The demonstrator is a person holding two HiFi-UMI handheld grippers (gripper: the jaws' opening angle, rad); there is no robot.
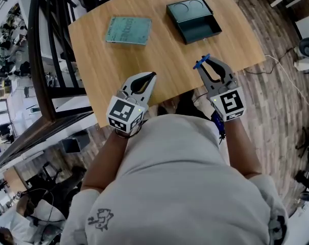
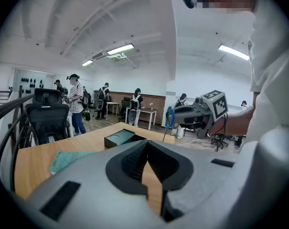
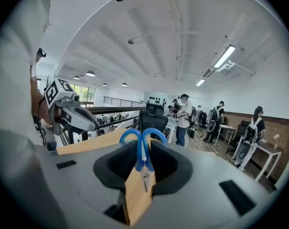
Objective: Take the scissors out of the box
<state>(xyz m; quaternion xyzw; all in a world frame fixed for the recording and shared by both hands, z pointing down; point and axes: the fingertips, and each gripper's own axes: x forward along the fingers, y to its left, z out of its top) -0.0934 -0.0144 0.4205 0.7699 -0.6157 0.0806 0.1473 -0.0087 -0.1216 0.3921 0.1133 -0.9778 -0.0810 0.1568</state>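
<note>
Left gripper (image 1: 151,76), smooth grey plastic, jaws pressed together and empty, over the light wooden table (image 1: 108,60). Flat teal paper booklet (image 1: 127,30) lies beyond it. Dark green rectangular open box (image 1: 194,19) sits beyond the right gripper (image 1: 205,62), which pinches blue plastic-handled scissors (image 3: 141,157), clear of box.

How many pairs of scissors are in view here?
1. The scissors are clamped in the right gripper, over the table near its front edge, out of the box. None shows in the box.
</note>
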